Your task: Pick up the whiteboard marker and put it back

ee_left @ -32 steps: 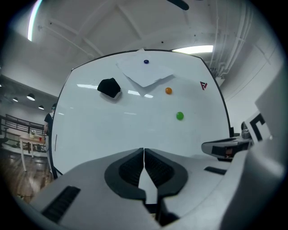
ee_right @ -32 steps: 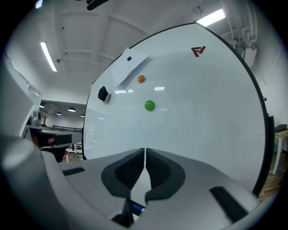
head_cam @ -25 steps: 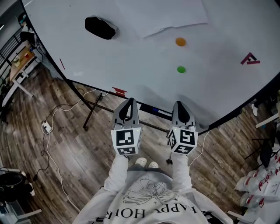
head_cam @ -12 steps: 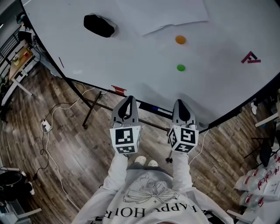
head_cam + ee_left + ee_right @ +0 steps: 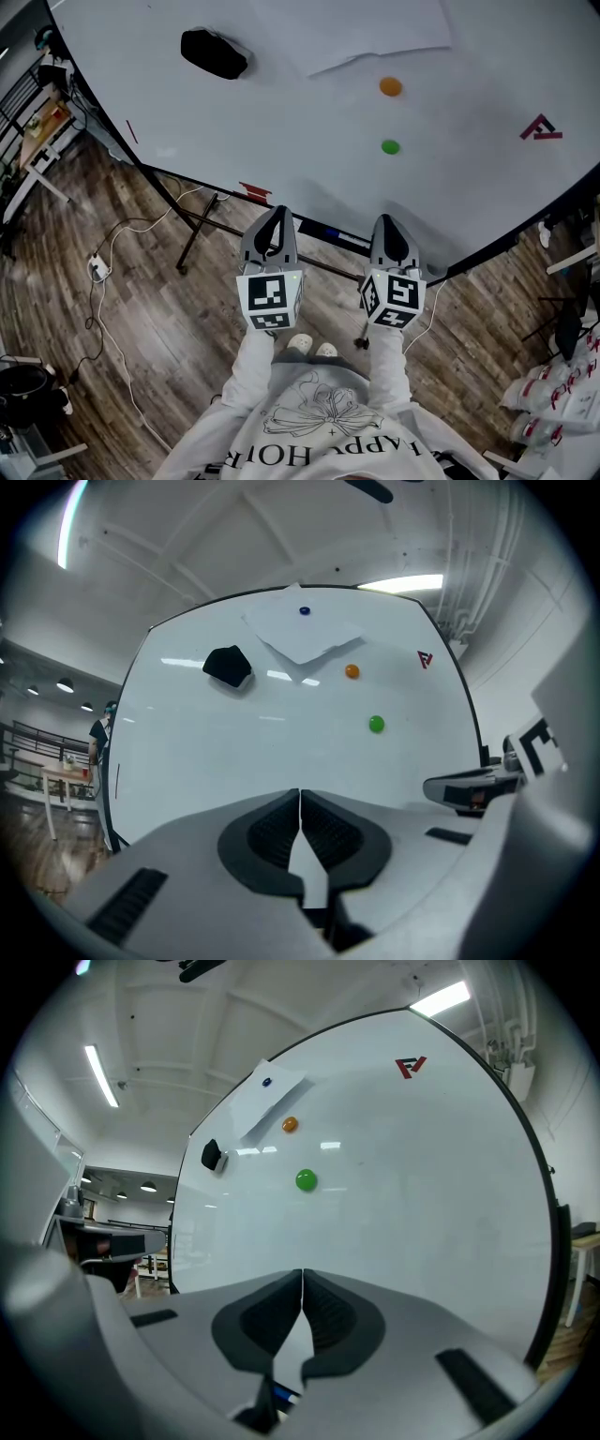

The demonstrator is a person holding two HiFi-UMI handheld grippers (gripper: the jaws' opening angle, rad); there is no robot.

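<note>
Nearby, marker (image 5: 328, 232), left of shut right claw (image 5: 390, 225)

**Upper frame:** large white whiteboard (image 5: 281, 141), smooth and glossy, with light streaks reflected on it. It carries a white paper sheet (image 5: 366, 33), matt, and a black block eraser (image 5: 214, 53), dull-surfaced.

**Lower left:** brown plank floor (image 5: 141, 309), wood-grained with a low sheen.

**Centre:** left gripper (image 5: 273, 217) and right gripper (image 5: 390, 223) — matt grey plastic shells, ribbed black pads (image 5: 272, 832).

**Bottom:** white cloth sweatshirt (image 5: 309, 422).
</note>
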